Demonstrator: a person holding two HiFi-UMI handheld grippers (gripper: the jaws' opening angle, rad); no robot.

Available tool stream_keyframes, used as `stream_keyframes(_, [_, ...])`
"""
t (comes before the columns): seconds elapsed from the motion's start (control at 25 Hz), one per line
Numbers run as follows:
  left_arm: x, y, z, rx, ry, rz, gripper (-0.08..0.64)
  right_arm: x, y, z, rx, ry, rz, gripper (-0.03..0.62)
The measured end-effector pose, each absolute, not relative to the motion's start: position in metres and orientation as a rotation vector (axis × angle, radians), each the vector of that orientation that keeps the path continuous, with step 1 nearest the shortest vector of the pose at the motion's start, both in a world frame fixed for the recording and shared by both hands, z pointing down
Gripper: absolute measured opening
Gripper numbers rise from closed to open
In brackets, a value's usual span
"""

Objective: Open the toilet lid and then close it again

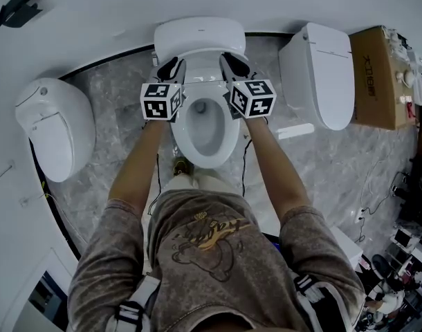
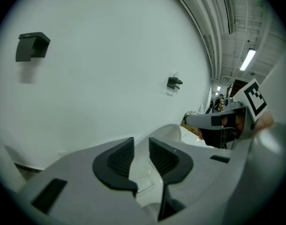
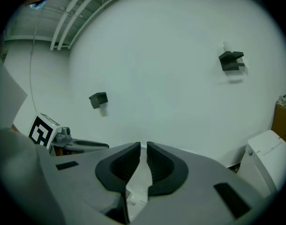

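In the head view the white toilet (image 1: 205, 126) stands straight ahead with its bowl showing. Its lid (image 1: 199, 37) is raised and leans back toward the wall. My left gripper (image 1: 175, 65) hovers at the lid's left side and my right gripper (image 1: 229, 61) at its right side, both over the seat's back rim. The left gripper (image 2: 141, 146) shows a narrow gap between its dark pads, with only white porcelain seen beyond. In its own view the right gripper (image 3: 143, 150) has its pads almost together, with nothing gripped.
Another white toilet (image 1: 52, 126) stands at the left and a third (image 1: 322, 71) at the right, beside a cardboard box (image 1: 377, 75). The white wall close behind carries dark brackets (image 3: 231, 61). The floor is grey marble (image 1: 121, 116).
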State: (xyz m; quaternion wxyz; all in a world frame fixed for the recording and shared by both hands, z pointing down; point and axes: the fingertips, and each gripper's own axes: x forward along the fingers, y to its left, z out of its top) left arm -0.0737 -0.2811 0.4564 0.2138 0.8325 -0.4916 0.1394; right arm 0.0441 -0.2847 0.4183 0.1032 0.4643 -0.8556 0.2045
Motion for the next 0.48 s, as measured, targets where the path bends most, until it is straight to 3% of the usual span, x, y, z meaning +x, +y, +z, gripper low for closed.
stream_keyframes(0.04, [-0.073, -0.281, 0.455, 2.320, -1.356, 0.392, 0.115, 0.047, -0.284, 0.419, 1.371, -2.525, 0.607, 0.064])
stream_keyframes(0.12, [-0.072, -0.282, 0.452, 2.330, -1.352, 0.390, 0.161, 0.052, -0.283, 0.422, 1.365, -2.515, 0.622, 0.230])
stream_keyframes(0.16, [-0.072, -0.284, 0.451, 2.333, -1.355, 0.388, 0.182, 0.054, -0.284, 0.424, 1.361, -2.508, 0.622, 0.255])
stream_keyframes(0.28, [-0.070, -0.289, 0.450, 2.352, -1.353, 0.390, 0.232, 0.059, -0.289, 0.430, 1.339, -2.486, 0.599, 0.274])
stream_keyframes(0.48, [-0.071, -0.299, 0.452, 2.370, -1.342, 0.418, 0.242, 0.063, -0.303, 0.435, 1.317, -2.474, 0.558, 0.276])
